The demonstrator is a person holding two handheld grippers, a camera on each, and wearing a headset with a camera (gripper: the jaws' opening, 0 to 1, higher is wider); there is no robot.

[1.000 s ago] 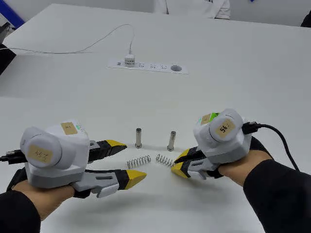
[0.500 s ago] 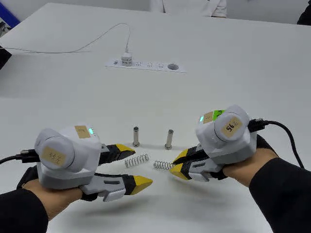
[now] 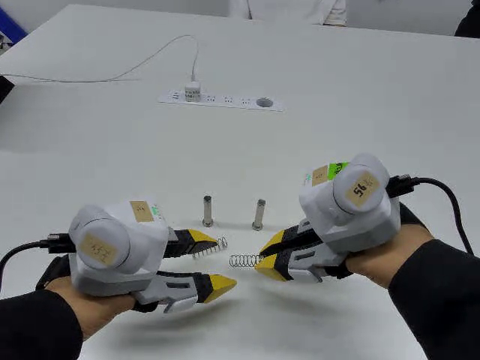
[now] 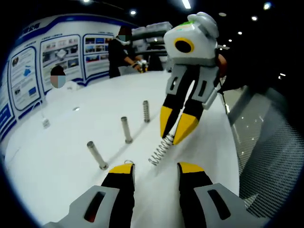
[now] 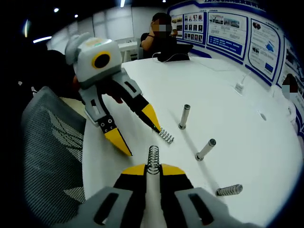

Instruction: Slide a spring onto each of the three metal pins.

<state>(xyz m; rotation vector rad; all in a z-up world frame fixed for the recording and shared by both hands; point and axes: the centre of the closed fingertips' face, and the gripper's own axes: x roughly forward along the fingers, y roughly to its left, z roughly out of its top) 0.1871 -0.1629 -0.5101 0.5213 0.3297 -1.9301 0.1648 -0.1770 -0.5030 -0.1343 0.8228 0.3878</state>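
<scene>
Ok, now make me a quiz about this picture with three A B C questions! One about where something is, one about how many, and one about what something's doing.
1. Where is the power strip?
A. on the table, beyond the pins
B. between the two grippers
C. on the floor

2. How many pins stand in the left gripper view?
A. one
B. three
C. six

3. What is the right gripper doing?
A. gaping wide
B. pinching a spring
C. pinching a pin

Answers: 1 A, it lies farther up the table than the pins. 2 B, three stand upright in a row. 3 B, its yellow tips close on the spring's end.
</scene>
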